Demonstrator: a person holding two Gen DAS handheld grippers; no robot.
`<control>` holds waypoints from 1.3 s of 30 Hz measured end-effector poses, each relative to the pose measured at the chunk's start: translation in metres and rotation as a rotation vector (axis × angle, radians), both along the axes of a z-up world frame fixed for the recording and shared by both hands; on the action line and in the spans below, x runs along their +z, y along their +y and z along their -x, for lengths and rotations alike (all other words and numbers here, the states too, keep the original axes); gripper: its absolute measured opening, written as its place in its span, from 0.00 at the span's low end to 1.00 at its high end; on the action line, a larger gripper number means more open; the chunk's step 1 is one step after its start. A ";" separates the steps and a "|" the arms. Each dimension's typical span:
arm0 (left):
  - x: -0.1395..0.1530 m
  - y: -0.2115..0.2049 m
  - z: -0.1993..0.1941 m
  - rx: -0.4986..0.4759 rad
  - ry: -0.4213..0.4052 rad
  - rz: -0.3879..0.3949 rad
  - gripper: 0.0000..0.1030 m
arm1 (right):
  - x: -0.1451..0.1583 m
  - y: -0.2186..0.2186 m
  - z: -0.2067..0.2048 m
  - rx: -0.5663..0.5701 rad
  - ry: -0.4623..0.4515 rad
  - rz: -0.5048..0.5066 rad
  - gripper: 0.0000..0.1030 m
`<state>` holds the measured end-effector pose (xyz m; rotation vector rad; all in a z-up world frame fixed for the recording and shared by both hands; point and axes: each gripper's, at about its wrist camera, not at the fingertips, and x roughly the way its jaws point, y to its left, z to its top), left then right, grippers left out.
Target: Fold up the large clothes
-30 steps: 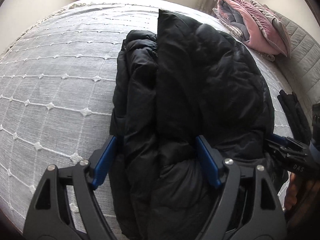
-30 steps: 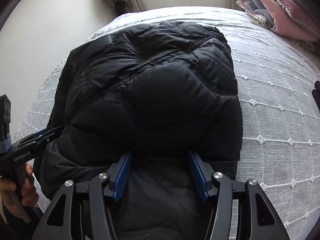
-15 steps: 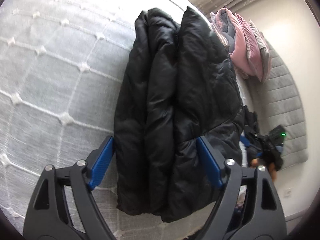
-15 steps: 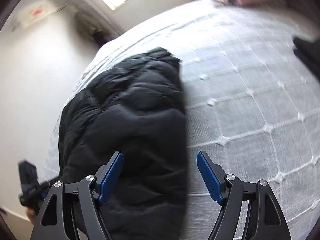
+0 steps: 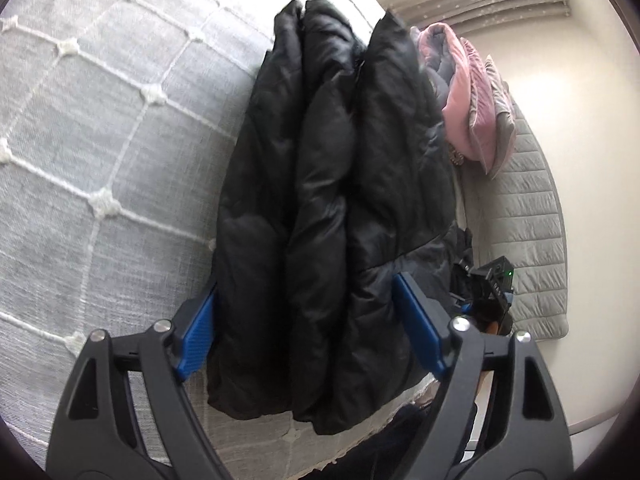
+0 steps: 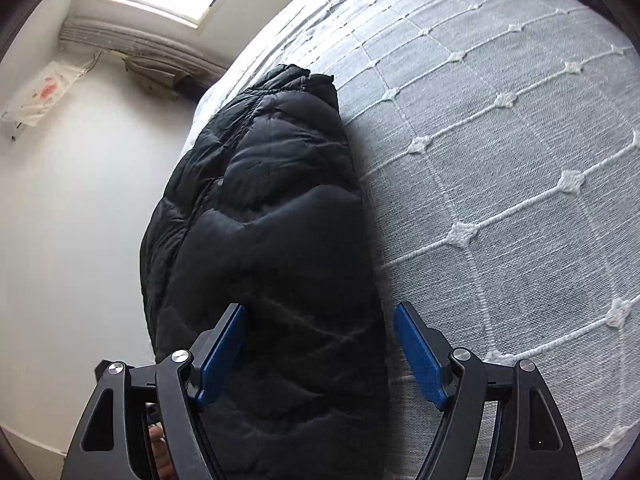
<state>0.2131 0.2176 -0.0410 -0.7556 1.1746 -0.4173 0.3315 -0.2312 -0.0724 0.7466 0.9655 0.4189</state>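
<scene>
Risk: puffy black down jacket (image 5: pixel 332 208), folded in thick layers near edge of bed (image 5: pixel 100 140), prob springs open or slides off once let go.

Left tool (image 5: pixel 308 328): spread wide, straddles fold, no pinch evident.

Right tool (image 6: pixel 320 356): jaws just opened, wide, jacket betw. them, not clamped.

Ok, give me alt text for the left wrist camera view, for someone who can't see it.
A folded black puffer jacket lies on a grey quilted bedspread, framed by the open blue-padded jaws of the left gripper. Pink and grey bedding is piled beyond it, and the right gripper shows at the jacket's far side.
</scene>
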 end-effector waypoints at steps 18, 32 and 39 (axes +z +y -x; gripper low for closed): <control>0.006 -0.050 -0.009 -0.024 -0.031 -0.085 0.88 | -0.013 0.016 -0.013 0.007 0.032 0.043 0.82; 0.012 -0.060 -0.003 -0.005 -0.079 -0.166 0.69 | -0.009 0.037 -0.023 0.033 -0.004 0.080 0.81; 0.019 -0.054 -0.001 0.017 -0.110 -0.172 0.46 | 0.012 0.059 -0.010 0.022 -0.101 0.211 0.57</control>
